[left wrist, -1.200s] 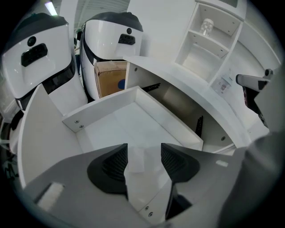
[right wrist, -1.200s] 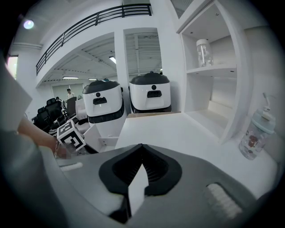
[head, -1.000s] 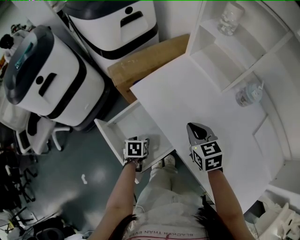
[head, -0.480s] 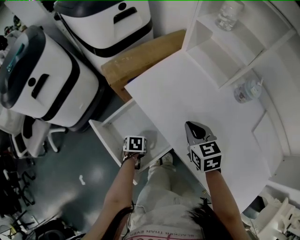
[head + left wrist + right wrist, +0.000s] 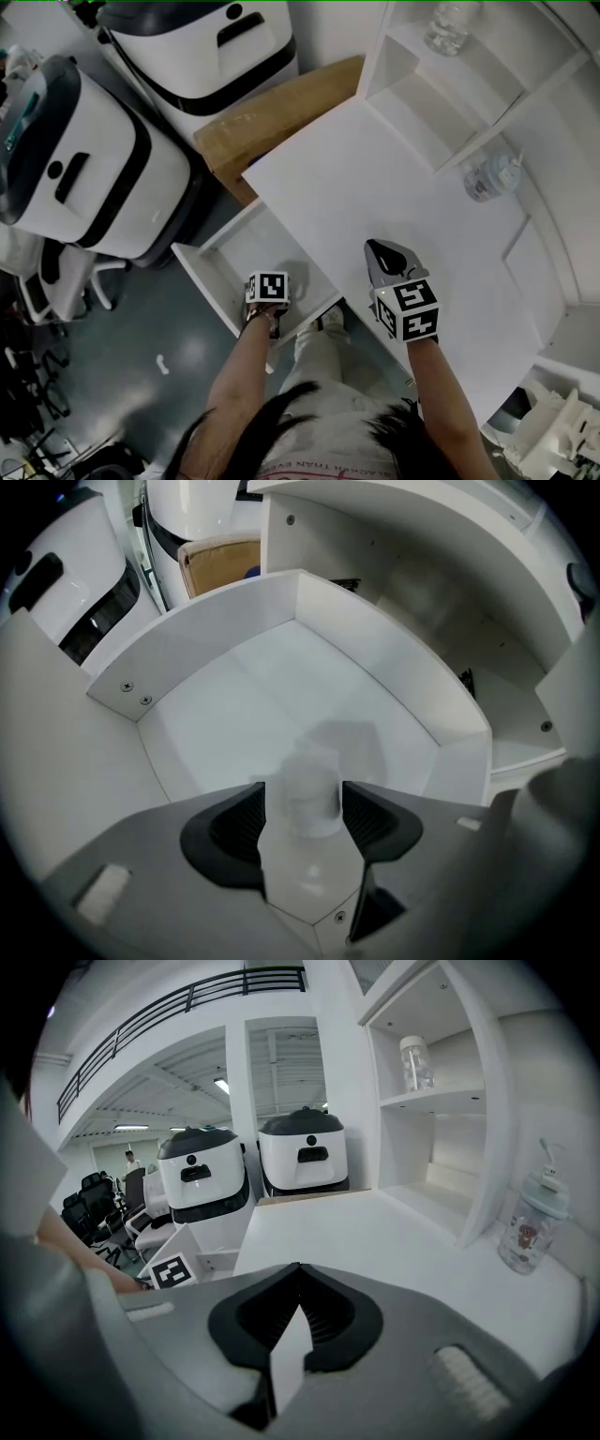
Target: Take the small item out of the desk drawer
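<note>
The white desk drawer (image 5: 200,278) stands pulled open under the desk top (image 5: 375,178). My left gripper (image 5: 269,289) is down inside it near the front; in the head view only its marker cube shows. In the left gripper view the left gripper (image 5: 302,794) is shut on a small translucent bottle (image 5: 302,846), cap pointing forward over the bare drawer floor (image 5: 253,705). My right gripper (image 5: 384,255) hovers over the desk's front part, jaws together with nothing in them; the right gripper (image 5: 298,1283) shows the same in its own view.
Two large white-and-black machines (image 5: 84,178) (image 5: 202,47) stand left of the desk, with a cardboard box (image 5: 272,117) beside it. A pump bottle (image 5: 489,178) sits at the desk's right. Shelves (image 5: 441,103) hold a clear jar (image 5: 448,23). An office chair (image 5: 56,277) is at the left.
The head view has drifted a little. The left gripper stays in the drawer, its cube now covering the jaws that showed before. The right gripper has barely moved.
</note>
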The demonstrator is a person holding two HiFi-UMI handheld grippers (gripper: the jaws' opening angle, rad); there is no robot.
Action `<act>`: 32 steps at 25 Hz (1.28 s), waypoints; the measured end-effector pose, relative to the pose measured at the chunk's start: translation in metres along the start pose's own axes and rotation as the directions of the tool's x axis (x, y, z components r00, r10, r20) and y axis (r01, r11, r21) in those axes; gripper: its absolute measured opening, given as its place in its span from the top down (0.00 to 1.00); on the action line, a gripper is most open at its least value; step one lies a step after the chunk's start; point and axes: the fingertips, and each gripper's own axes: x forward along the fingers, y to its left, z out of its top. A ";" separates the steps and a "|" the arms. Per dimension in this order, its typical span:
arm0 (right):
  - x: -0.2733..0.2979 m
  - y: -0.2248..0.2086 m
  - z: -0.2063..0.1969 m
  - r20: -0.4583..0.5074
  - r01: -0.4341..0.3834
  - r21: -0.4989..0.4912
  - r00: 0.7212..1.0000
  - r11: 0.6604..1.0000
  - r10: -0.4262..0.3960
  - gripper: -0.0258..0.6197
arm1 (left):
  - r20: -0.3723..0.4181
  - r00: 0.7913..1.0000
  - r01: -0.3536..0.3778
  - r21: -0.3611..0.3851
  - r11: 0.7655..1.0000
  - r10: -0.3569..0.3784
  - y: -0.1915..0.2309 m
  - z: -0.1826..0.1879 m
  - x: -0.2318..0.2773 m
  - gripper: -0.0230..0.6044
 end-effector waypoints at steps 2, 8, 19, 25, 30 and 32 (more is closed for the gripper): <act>-0.001 -0.001 0.000 0.001 0.004 0.002 1.000 1.000 -0.004 0.96 | 0.007 1.000 -0.005 0.000 1.000 0.005 -0.001 0.001 0.003 0.53; -0.002 -0.002 -0.002 -0.002 0.014 0.007 1.000 1.000 -0.014 0.96 | 0.018 1.000 -0.014 -0.002 1.000 0.014 -0.003 0.004 0.008 0.56; 0.001 -0.002 0.000 0.000 0.007 0.006 1.000 1.000 -0.007 0.96 | 0.036 0.999 0.005 -0.010 1.000 -0.004 -0.005 0.010 0.005 0.67; 0.002 0.001 0.005 0.005 -0.003 0.003 1.000 1.000 0.003 0.96 | 0.055 0.998 0.006 -0.040 0.999 -0.004 -0.003 0.012 -0.004 0.68; 0.001 0.003 0.013 0.013 -0.010 -0.002 1.000 1.000 0.010 0.96 | 0.063 0.998 0.007 -0.061 0.998 -0.004 -0.003 0.016 -0.018 0.67; 0.001 0.004 0.016 0.017 -0.012 -0.005 1.000 1.000 0.012 0.96 | 0.067 0.998 0.011 -0.069 0.998 -0.007 -0.004 0.019 -0.023 0.68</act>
